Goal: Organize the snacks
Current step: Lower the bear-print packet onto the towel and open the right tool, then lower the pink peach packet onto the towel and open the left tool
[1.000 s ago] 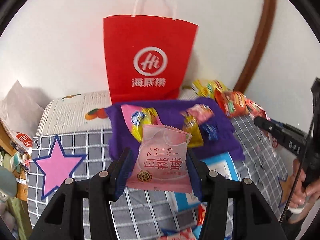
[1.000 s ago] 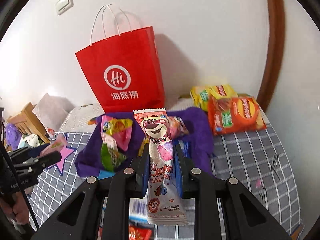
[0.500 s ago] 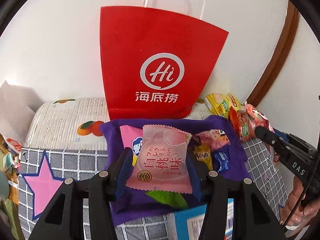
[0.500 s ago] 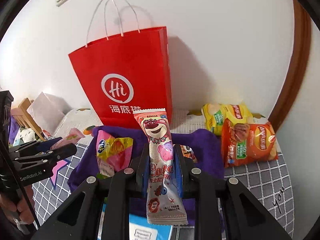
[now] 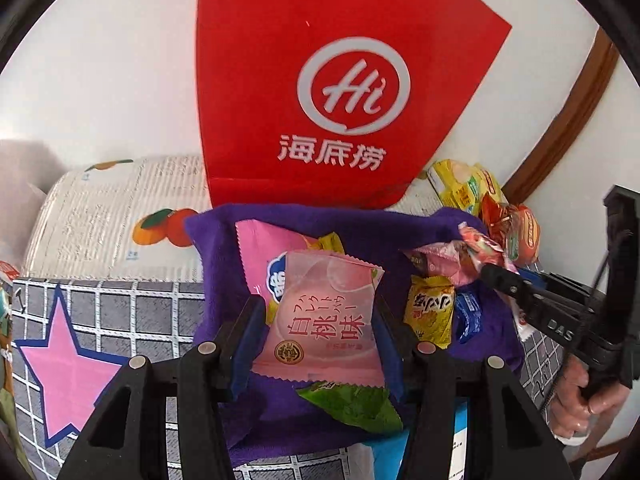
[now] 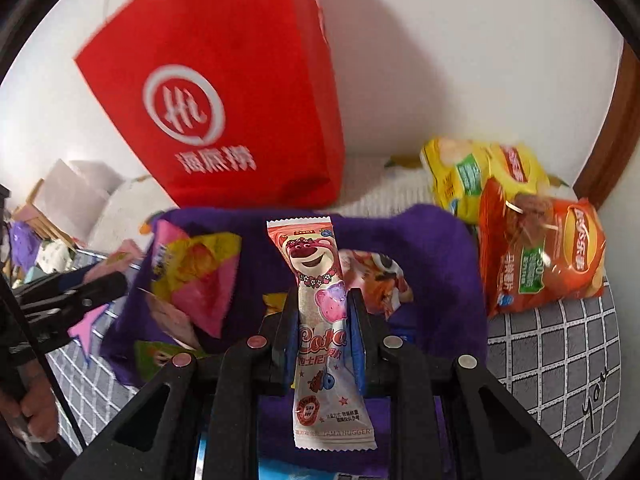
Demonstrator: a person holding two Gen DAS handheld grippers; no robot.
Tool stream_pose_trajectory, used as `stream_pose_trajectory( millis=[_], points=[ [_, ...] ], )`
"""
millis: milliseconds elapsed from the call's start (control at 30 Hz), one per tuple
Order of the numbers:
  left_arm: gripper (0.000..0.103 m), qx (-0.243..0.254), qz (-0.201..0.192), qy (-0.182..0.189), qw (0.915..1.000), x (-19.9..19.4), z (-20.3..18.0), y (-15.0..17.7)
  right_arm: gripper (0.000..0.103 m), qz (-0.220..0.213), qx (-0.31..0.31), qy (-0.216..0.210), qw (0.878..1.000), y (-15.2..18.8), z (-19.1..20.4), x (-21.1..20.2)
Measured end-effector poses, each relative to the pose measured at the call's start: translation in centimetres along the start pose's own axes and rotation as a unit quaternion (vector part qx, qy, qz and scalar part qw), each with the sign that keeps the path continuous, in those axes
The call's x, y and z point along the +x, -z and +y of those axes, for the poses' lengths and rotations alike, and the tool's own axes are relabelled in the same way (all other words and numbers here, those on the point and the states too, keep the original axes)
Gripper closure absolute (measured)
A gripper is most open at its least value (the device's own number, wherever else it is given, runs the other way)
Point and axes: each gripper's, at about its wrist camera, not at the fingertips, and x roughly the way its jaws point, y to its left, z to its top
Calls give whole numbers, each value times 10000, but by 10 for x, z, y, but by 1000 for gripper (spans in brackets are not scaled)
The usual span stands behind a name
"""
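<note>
Left wrist view: left tongs point(image 5: 320, 320) angled down, clamped on pink peach packet point(image 5: 326, 316) above purple cloth point(image 5: 224, 264), near desk's far edge, before red bag point(image 5: 340, 92).

Right wrist view: right tongs point(image 6: 323, 332) tilted down, clenched on bear wrapper point(image 6: 320, 304) over same cloth point(image 6: 432, 248).
</note>
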Motion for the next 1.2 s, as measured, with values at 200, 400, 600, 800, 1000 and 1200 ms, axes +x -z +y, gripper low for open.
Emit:
stream_pose_trajectory(
  millis=[200, 400, 600, 800, 1000, 1200],
  points=[
    [52, -57, 51, 18, 10000, 6, 2, 1, 80, 281, 76, 95, 9995, 4, -8, 17],
    [52, 24, -130, -150, 9998, 0, -2, 0, 80, 424, -23, 151, 9990, 8, -5, 28],
    [52, 81, -116, -81, 9999, 0, -7, 1, 77, 622, -99, 163, 9979, 9, 0, 38],
    [52, 93, -15, 108, 9999, 5, -9, 3, 66, 440, -161, 255, 9986, 7, 4, 30],
    [52, 59, 120, 13, 9999, 12, -9, 5, 58, 256, -269, 262, 9990, 7, 7, 16],
    [52, 37, 259, -31, 9997, 19, -8, 6, 56, 189, -344, 322, 9987, 6, 7, 9]
  ],
)
